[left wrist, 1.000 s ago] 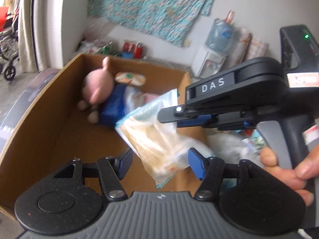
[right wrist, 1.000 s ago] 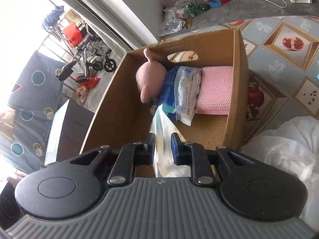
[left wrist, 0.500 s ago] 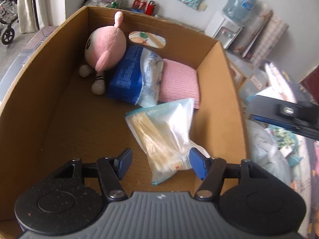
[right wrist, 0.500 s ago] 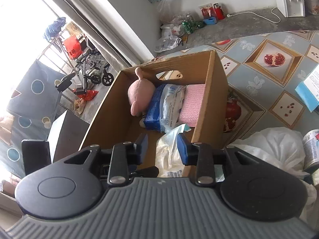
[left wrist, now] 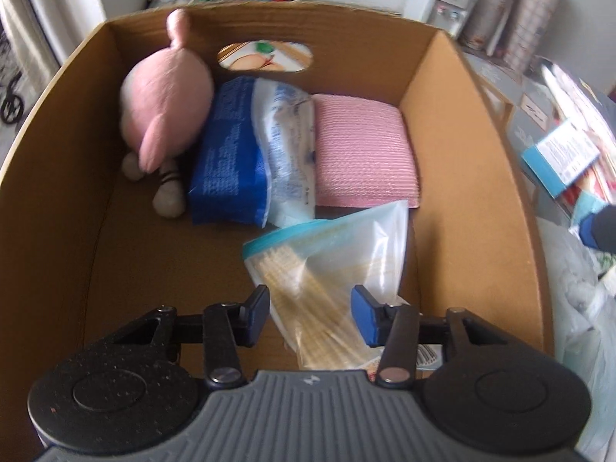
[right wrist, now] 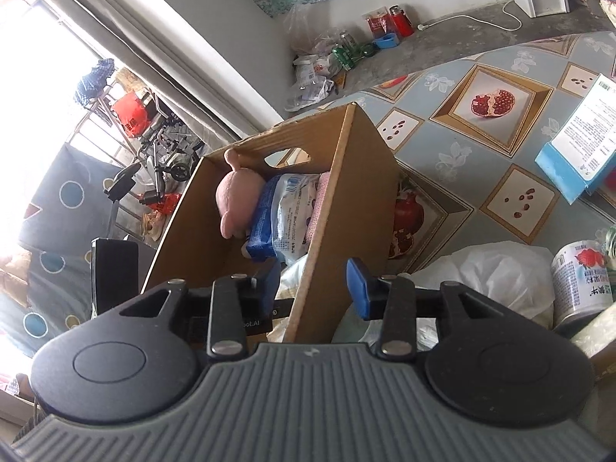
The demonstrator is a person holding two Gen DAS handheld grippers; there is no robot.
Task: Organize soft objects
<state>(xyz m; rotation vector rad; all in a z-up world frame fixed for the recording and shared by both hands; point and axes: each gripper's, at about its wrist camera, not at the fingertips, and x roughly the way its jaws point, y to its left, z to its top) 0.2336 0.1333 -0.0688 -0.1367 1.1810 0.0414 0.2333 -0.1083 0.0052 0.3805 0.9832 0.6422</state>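
1. We see the box (left wrist: 462, 177) standing open-topped on a bench (right wrist: 454, 146) covered in a cloth with a pomegranate print; in the right wrist view its right wall runs up between the right gripper's (right wrist: 313, 283) fingers, which are spread wide apart and hold nothing
2. The left gripper (left wrist: 310, 313) hovers over the near end of the box; its fingers are apart and closed on nothing, and the zip bag (left wrist: 331, 265) lies below and between them
3. Along the far wall of the box we find three soft things in a row: the plush (left wrist: 165, 96) at the left, the blue pack (left wrist: 246, 150) touching it in the middle, and the pink cloth (left wrist: 362, 154) at the right, partly under the pack's clear edge
4. The zip bag lies flat on the box floor near the right wall, just in front of the pink cloth; its blue-edged mouth points toward the blue pack, and pale yellow material shows inside
5. Outside the box, on the right of the bench, we see a white plastic bag (right wrist: 496, 269), a can (right wrist: 581, 281) beside it, and a blue booklet (right wrist: 581, 142) farther back
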